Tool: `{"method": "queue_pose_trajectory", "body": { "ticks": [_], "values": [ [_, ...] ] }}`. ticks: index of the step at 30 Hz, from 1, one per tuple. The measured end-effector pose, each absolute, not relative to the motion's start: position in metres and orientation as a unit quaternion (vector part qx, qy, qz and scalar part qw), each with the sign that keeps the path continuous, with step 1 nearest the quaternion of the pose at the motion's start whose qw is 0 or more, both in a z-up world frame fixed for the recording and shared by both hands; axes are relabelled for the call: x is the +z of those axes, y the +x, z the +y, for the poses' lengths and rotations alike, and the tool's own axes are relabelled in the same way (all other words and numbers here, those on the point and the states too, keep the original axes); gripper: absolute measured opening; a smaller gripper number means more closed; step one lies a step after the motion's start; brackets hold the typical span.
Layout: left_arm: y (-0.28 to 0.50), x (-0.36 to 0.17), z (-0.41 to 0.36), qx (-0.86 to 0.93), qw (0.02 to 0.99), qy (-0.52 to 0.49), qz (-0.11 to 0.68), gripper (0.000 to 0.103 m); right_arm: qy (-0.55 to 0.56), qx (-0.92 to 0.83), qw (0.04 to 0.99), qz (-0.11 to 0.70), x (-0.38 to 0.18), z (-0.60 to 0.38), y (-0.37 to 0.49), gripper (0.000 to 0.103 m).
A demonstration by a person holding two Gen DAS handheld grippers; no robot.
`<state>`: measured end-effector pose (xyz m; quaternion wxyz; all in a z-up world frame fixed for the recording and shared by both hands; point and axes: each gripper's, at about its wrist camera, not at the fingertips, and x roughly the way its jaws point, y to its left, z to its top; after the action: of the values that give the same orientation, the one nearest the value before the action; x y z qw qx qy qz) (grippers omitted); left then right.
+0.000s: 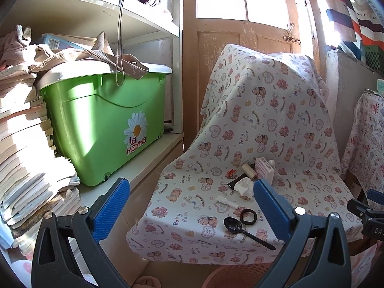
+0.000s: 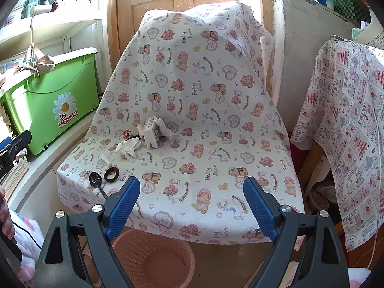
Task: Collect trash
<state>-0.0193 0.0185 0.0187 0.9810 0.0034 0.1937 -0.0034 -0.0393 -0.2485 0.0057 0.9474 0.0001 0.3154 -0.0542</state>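
A chair draped in a bear-print cloth [image 2: 204,110] carries the litter. On its seat lie a crumpled white tissue [image 1: 243,186] [image 2: 128,147], a small red wrapper [image 1: 231,173] [image 2: 126,133], a white tube [image 1: 226,201], a black spoon [image 1: 240,228] [image 2: 95,180], a black ring [image 1: 248,217] [image 2: 112,174], a thread spool [image 1: 247,169] and a white box [image 1: 264,169] [image 2: 153,133]. A pink mesh basket [image 2: 153,256] stands on the floor under the seat's front edge. My left gripper [image 1: 192,181] is open, short of the seat's left side. My right gripper [image 2: 192,180] is open above the basket, nothing between its fingers.
A green lidded bin [image 1: 108,120] and stacks of books [image 1: 21,144] fill the shelf to the left. A wooden door [image 1: 240,36] stands behind the chair. A cloth-covered table [image 2: 348,120] crowds the right side. Fingers of a hand [image 2: 4,216] show at the left edge.
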Motion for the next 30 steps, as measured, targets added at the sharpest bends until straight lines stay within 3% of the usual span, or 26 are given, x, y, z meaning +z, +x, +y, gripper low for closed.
{"method": "queue_pose_trajectory", "body": {
  "ticks": [30],
  "values": [
    [-0.0163,0.0181,0.0190,-0.004,0.980,0.006,0.197,0.102,-0.002,-0.052,0.948,0.315,0.0055,-0.2460,-0.0392,0.089]
  ]
}}
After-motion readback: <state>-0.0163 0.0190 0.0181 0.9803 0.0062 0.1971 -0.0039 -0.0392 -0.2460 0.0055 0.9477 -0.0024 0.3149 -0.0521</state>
